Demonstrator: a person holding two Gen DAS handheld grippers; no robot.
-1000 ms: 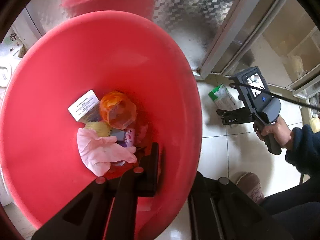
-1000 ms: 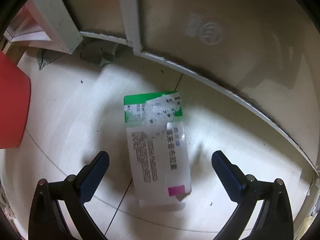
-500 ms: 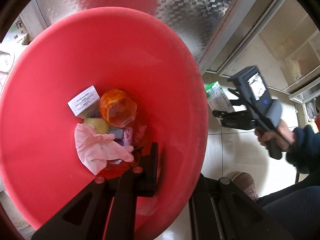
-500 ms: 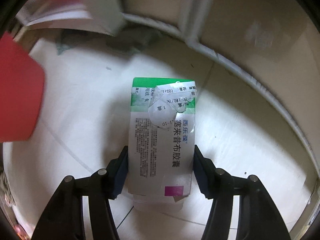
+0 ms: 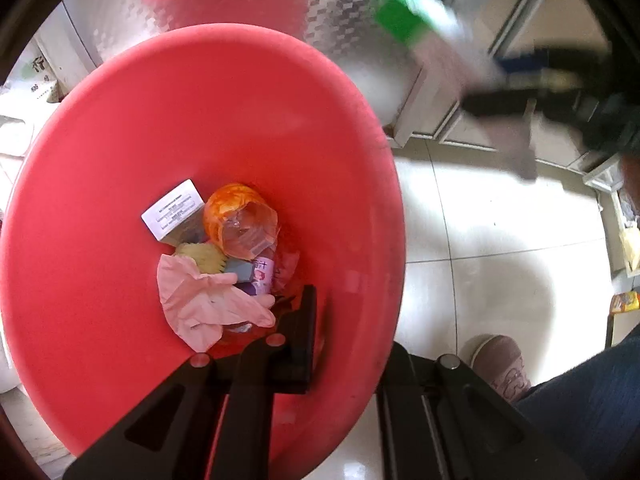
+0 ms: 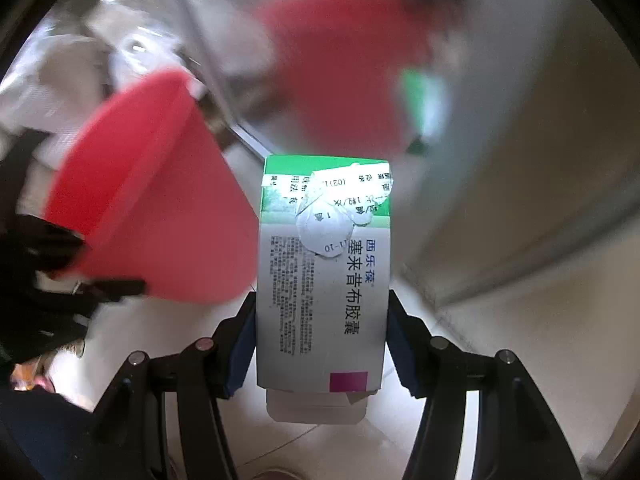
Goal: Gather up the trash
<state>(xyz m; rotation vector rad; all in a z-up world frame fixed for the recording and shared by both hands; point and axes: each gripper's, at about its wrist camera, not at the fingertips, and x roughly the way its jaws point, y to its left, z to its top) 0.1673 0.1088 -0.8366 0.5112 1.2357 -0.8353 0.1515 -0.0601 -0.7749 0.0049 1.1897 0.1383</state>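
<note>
My left gripper [image 5: 352, 344] is shut on the wall of a red bucket [image 5: 120, 160], one finger inside and one outside the rim. In the bucket lie a pink glove [image 5: 208, 300], an orange plastic wrapper [image 5: 236, 216], a white card [image 5: 172, 210] and other scraps. My right gripper [image 6: 322, 340] is shut on a white and green medicine box [image 6: 320, 272], held in the air with its green end away from me. The left wrist view shows that box [image 5: 416, 24] blurred, above and right of the bucket's rim. The bucket [image 6: 152, 216] is to the left in the right wrist view.
White floor tiles [image 5: 500, 240] spread to the right of the bucket. A patterned metal panel [image 5: 340, 12] and a cabinet frame [image 5: 416, 112] stand behind it. A person's shoe [image 5: 500, 364] and trouser leg [image 5: 592, 408] are at the lower right.
The right gripper closed on the medicine box lying on the floor and lifted it up towards the bucket, rolling as it rose. The left gripper and the bucket barely moved.
</note>
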